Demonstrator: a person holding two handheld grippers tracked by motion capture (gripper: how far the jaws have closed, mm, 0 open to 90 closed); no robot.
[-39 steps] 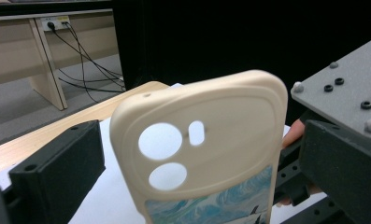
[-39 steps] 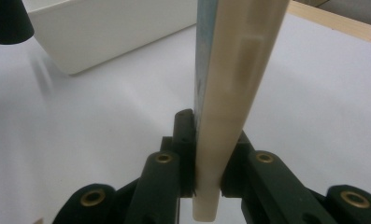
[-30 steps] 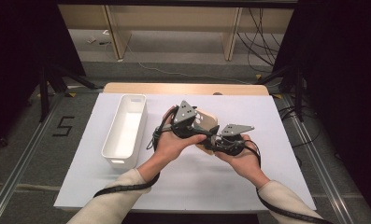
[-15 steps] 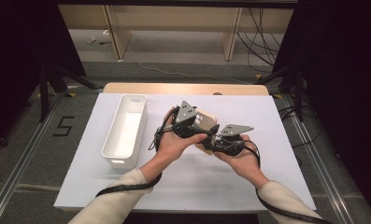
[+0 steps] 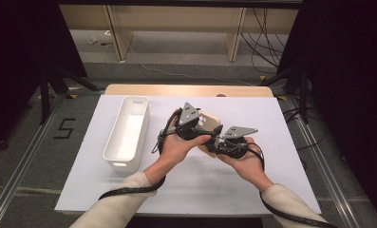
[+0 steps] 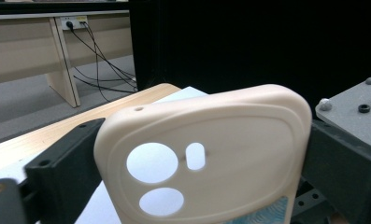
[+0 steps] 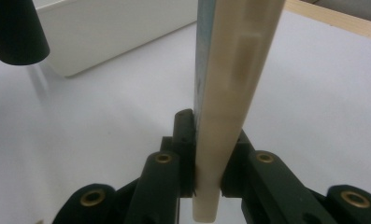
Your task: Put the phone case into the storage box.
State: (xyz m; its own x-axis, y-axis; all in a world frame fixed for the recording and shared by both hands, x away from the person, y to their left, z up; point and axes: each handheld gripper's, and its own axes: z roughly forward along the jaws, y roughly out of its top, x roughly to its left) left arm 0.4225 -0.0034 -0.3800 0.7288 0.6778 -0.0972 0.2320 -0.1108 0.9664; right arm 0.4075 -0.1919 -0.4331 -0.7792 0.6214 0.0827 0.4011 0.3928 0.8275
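A cream phone case point(image 5: 212, 122) with camera cut-outs is held above the white table top between both grippers. My left gripper point(image 5: 201, 131) spans its width; in the left gripper view the case point(image 6: 239, 135) stands upright with a black jaw pressed against each side. The right gripper point(image 5: 222, 143) is shut on the case's lower end; its own view shows the case point(image 7: 234, 70) edge-on, pinched between the two pads point(image 7: 183, 140). A hand wraps each gripper.
A long white bin point(image 5: 122, 164) stands on the table's left, close to the left hand, and appears again point(image 7: 117, 32) beyond the case. White sheet point(image 5: 271, 123) covers a wooden table point(image 5: 186, 89). Cables trail from both grippers toward the near edge.
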